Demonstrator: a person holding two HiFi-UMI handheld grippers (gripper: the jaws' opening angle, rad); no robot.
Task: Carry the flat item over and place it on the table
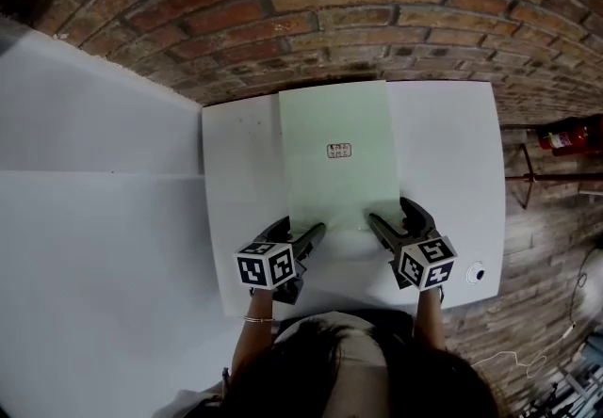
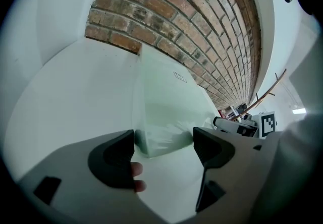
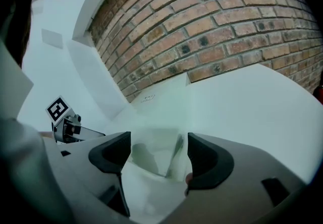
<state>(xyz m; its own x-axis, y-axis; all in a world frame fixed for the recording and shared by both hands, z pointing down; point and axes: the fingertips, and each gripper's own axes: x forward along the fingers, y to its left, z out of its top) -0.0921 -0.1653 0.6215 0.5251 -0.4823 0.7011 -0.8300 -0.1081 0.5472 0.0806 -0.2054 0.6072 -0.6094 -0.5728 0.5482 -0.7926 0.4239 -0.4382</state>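
Observation:
A pale green flat sheet (image 1: 339,190) with a small label lies flat on the white table (image 1: 443,143), its far edge against the brick wall. My left gripper (image 1: 301,226) sits at the sheet's near left corner and my right gripper (image 1: 388,214) at its near right corner. In the left gripper view the sheet (image 2: 166,102) ends between the wide-apart jaws of the left gripper (image 2: 164,142), untouched by either pad. In the right gripper view the sheet's (image 3: 161,112) slightly curled corner lies between the spread jaws of the right gripper (image 3: 159,150). Both grippers are open.
The brick wall (image 1: 377,11) runs behind the table. A large white panel (image 1: 94,171) adjoins the table's left side. A small round white object (image 1: 476,272) sits at the table's near right corner. A red fire extinguisher (image 1: 565,138) stands at the far right.

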